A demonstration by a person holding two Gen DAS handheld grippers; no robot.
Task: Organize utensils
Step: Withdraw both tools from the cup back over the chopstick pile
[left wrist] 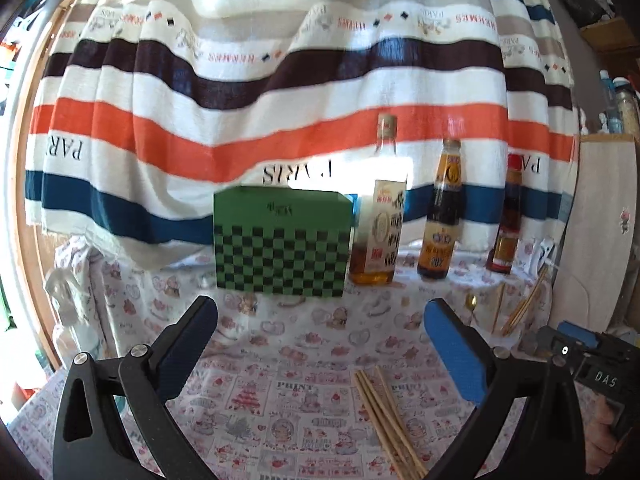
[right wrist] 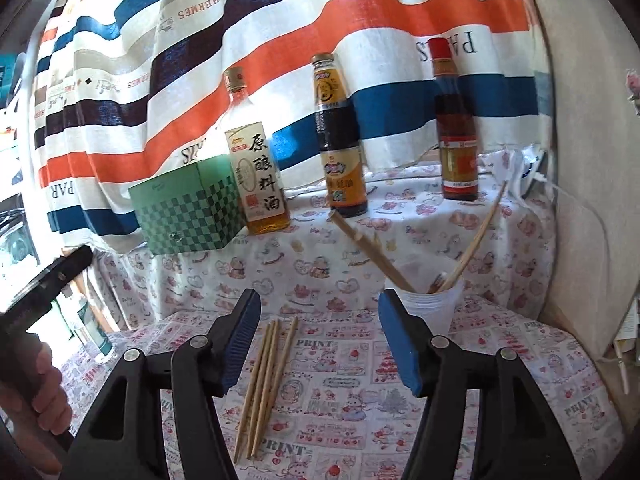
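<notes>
Bamboo chopsticks (right wrist: 266, 384), four loose, lie side by side on the printed tablecloth (right wrist: 344, 376), just left of the clear plastic cup (right wrist: 434, 306). The cup holds more sticks, at least three, count uncertain. Behind the cup: three sauce bottles (right wrist: 340, 152) in a row; left of them one green checkered box (right wrist: 188, 208). Right gripper (right wrist: 318, 340) spread wide, above the loose four, nothing between its fingers. Left gripper (left wrist: 320, 350) likewise spread, empty.

Ahead of your right tool you have four loose chopsticks (right wrist: 266, 384), three bottles (right wrist: 339, 140), one green checkered box (right wrist: 188, 208) and one plastic cup (right wrist: 434, 306) holding more sticks.
</notes>
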